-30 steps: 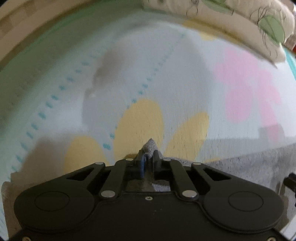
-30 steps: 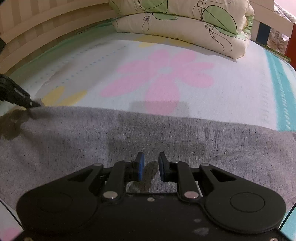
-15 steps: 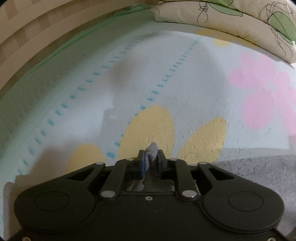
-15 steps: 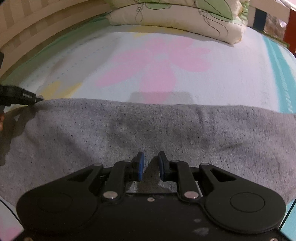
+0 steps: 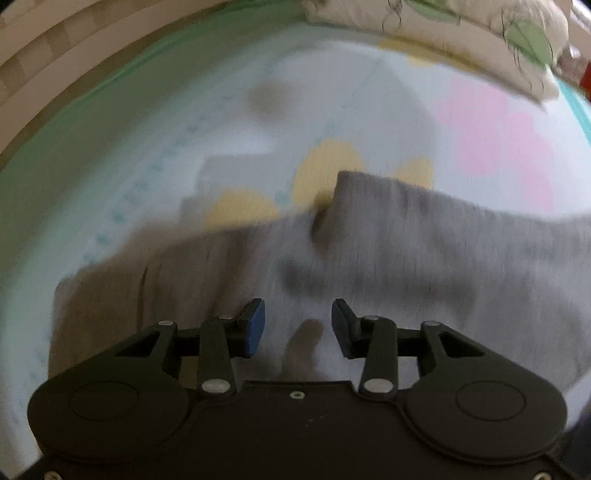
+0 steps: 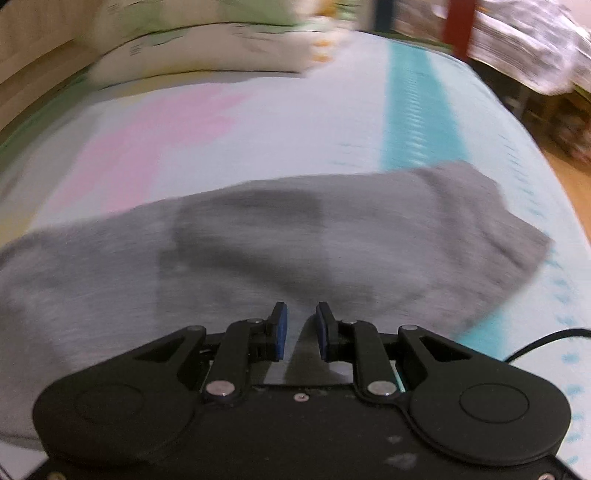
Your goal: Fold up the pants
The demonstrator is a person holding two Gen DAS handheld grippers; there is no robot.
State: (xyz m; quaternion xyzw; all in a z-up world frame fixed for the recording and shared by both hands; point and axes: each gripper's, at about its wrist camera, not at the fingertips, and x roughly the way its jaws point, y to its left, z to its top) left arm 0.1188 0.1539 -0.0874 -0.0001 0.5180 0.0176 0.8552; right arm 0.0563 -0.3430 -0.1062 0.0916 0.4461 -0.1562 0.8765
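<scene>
The grey pants (image 5: pixel 424 251) lie flat across the flowered bed sheet (image 5: pixel 221 122), with one corner folded up near the yellow petals. My left gripper (image 5: pixel 297 325) is open and empty, just above the grey cloth. In the right wrist view the pants (image 6: pixel 258 236) stretch across the bed, their right end near the teal stripe. My right gripper (image 6: pixel 299 330) is open with a narrow gap and holds nothing, above the near edge of the pants. Both views are motion-blurred.
A folded quilt (image 6: pixel 207 44) with green leaf print lies at the head of the bed; it also shows in the left wrist view (image 5: pixel 461 33). A wooden bed frame (image 5: pixel 55 62) runs along the left. A black cable (image 6: pixel 546 339) lies at the right bed edge.
My left gripper has opened and let go of the pants corner, then pulled back. My right gripper has swung to the right, toward the pants' right end.
</scene>
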